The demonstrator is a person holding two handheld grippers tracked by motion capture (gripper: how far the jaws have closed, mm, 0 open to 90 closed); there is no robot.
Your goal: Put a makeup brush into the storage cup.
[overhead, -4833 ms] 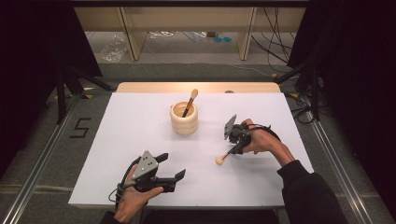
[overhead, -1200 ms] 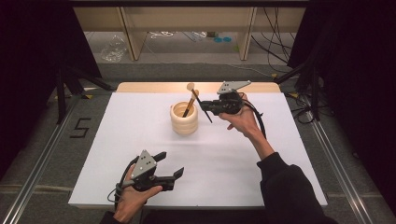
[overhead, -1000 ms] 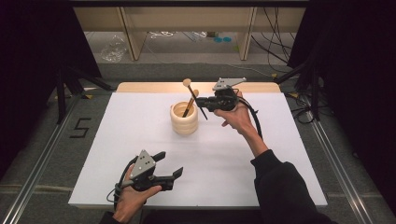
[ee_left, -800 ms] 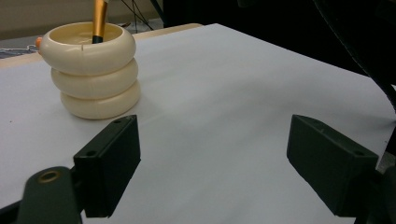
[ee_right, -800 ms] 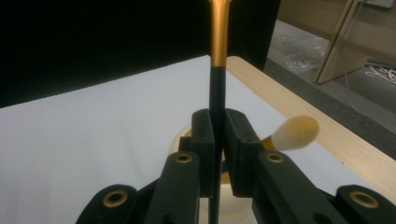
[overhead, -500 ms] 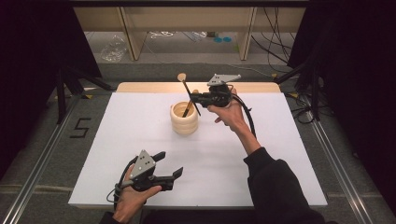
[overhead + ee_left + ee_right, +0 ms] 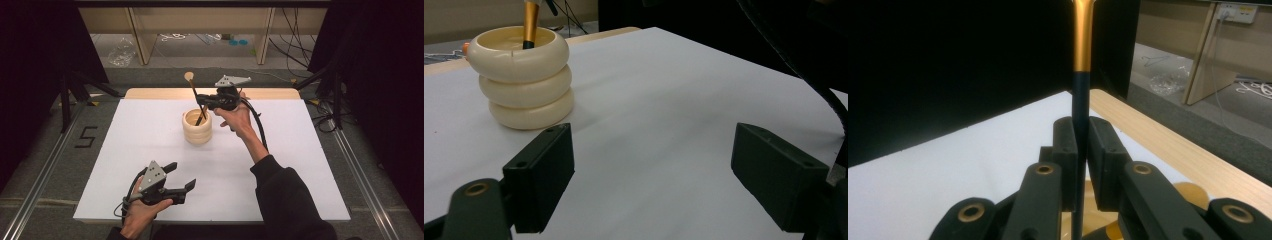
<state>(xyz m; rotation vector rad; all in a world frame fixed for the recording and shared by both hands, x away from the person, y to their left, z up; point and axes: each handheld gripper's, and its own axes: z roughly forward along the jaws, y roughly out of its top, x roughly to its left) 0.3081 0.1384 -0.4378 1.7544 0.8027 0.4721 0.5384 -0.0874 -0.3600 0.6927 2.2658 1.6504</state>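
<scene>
Brush [image 7: 194,97] clamped in the jaws of the right gripper [image 7: 206,101] over the far half of the white desk [image 7: 300,165], seen from the high view: dark handle slanting down into the cream ringed holder [image 7: 196,128], round pale end up and tilted away toward the far-left. Second brush also inside the holder (only a short length of it clear of the rim). Right hand [image 7: 235,117] just to the right of the holder, black cable looping back along the sleeve. Left gripper [image 7: 170,182] low at the near edge, well apart from the holder, jaws spread wide with nothing between them, left hand [image 7: 137,212] wrapped around its body.

Left gripper view: two black jaws standing far apart over bare white desk; holder at upper left, three stacked rings, a gold and black handle rising out of it.

Right gripper view: both jaws pressed together on the brush's dark shaft, gold ferrule above them running straight up out of frame; wooden strip of the desk's far edge [image 7: 1168,145] beyond, grey floor and pale shelving farther back
</scene>
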